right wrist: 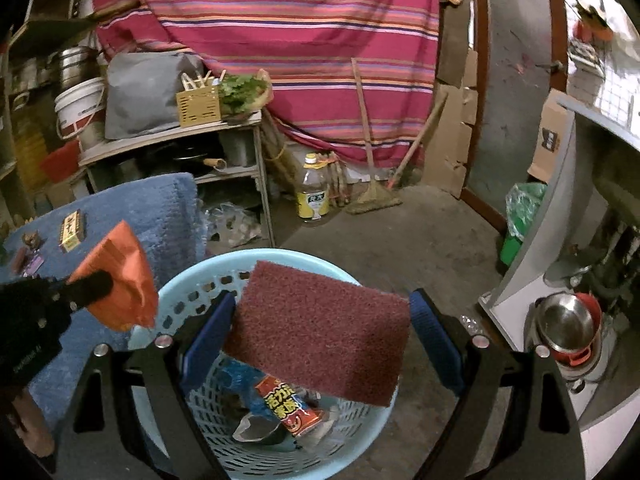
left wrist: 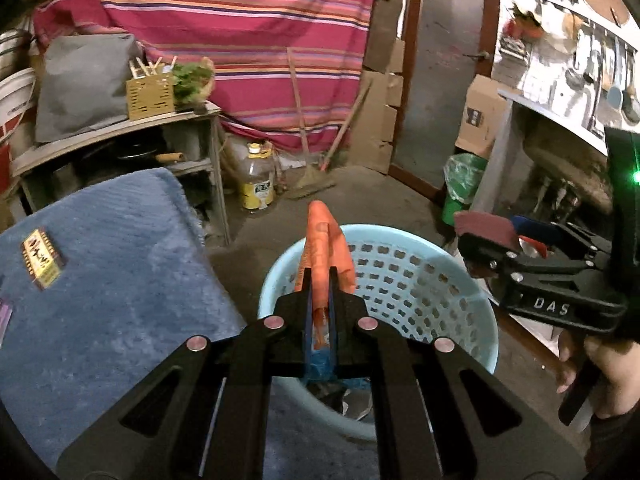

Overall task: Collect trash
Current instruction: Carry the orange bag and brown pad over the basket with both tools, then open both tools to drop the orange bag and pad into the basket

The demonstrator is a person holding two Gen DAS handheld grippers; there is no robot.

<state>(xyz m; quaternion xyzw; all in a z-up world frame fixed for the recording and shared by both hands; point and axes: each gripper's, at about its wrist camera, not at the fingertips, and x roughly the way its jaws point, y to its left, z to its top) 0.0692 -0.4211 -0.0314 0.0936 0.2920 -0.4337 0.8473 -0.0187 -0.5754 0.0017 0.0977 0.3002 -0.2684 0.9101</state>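
The left gripper (left wrist: 319, 280) is clamping a crumpled orange plastic wrapper (left wrist: 322, 248), its jaws closed tight on the fold, and is holding it at centre frame above the round light-blue perforated plastic basket (left wrist: 416, 280). In the right wrist view the right gripper (right wrist: 320, 340) is standing with its jaws spread wide; one flat, rectangular maroon scouring pad (right wrist: 320, 332) of coarse fibre is sitting tilted between the blue fingers (right wrist: 210, 332), over the basket (right wrist: 192, 280). Whether either finger is touching the pad cannot be told. Inside the basket are lying one red printed snack packet (right wrist: 290, 410), blue crumpled film and grey scraps.

At left of frame, a table covered in fluffy blue cloth (left wrist: 120, 272) is carrying one small yellow printed box (left wrist: 42, 258). Behind, a red striped fabric sheet (left wrist: 248, 40) is hanging across the wall. One clear oil bottle with a yellow label (left wrist: 256, 178) and one straw broom (left wrist: 316, 182) are standing on the bare concrete floor (left wrist: 380, 196). A green bag-lined bin (left wrist: 462, 188) is standing at right of frame.
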